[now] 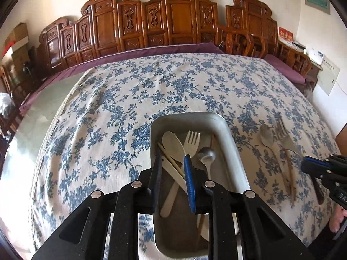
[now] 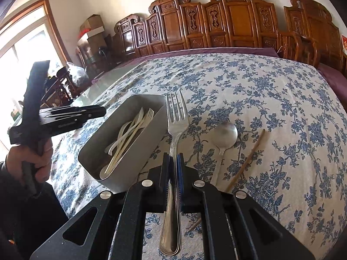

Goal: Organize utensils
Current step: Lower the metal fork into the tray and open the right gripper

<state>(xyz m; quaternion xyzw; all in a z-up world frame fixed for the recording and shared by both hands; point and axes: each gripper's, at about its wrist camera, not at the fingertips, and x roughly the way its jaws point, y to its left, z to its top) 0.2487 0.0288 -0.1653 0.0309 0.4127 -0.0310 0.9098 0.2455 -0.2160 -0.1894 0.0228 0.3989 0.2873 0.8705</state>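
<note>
While gripped, fork (image 2: pixel 176 117) beside tray rim (image 2: pixel 161 117)

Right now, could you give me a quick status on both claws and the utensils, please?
Right claw shut on metal fork. Left claw open, empty, over metal tray. Metal spoon and chopstick on tablecloth. Nothing blocking.

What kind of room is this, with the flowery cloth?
Probably a dining room in someone's home. A big table wears a blue-flowered tablecloth, carved wooden chairs line the wall, and a metal tray holds forks and spoons.
</note>
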